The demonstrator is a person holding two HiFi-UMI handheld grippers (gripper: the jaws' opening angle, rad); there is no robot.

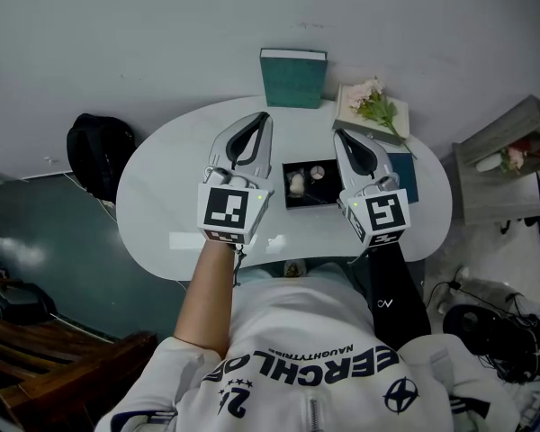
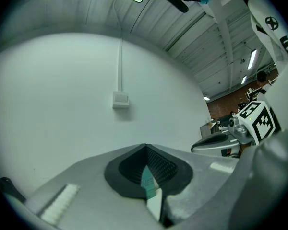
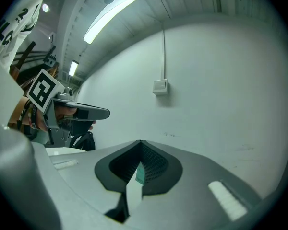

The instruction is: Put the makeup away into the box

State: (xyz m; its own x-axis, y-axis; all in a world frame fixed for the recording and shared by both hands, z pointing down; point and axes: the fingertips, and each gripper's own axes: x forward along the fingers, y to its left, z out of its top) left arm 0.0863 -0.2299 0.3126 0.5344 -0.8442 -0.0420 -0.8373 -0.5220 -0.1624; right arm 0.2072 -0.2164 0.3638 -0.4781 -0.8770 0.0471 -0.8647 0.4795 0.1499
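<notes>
Head view: a white oval table [image 1: 162,187] seen from above, with the person's white printed top at its near edge.
Black box [image 1: 308,198]: lies open on the table and serves as the landmark for every place below.
Makeup: a pale piece [image 1: 296,184] and a small round piece [image 1: 317,173] lie inside the black box; they are too small to tell further.
Left gripper [image 1: 265,115]: just left of the black box, held level above the table and pointing at the far wall. Its jaws are pressed together with nothing between them, as the left gripper view shows.
Right gripper [image 1: 337,132]: just right of the black box, also level. Its jaws are closed tip to tip and empty, as the right gripper view shows.
Teal box [image 1: 292,77]: stands upright beyond the black box, at the table's far edge.
Flowers [image 1: 375,104]: on a pale book [image 1: 349,117], beyond and to the right of the black box.
Dark blue book [image 1: 406,175]: right of the black box, partly under the right gripper.
Black bag [image 1: 99,147]: well left of the black box, off the table.
</notes>
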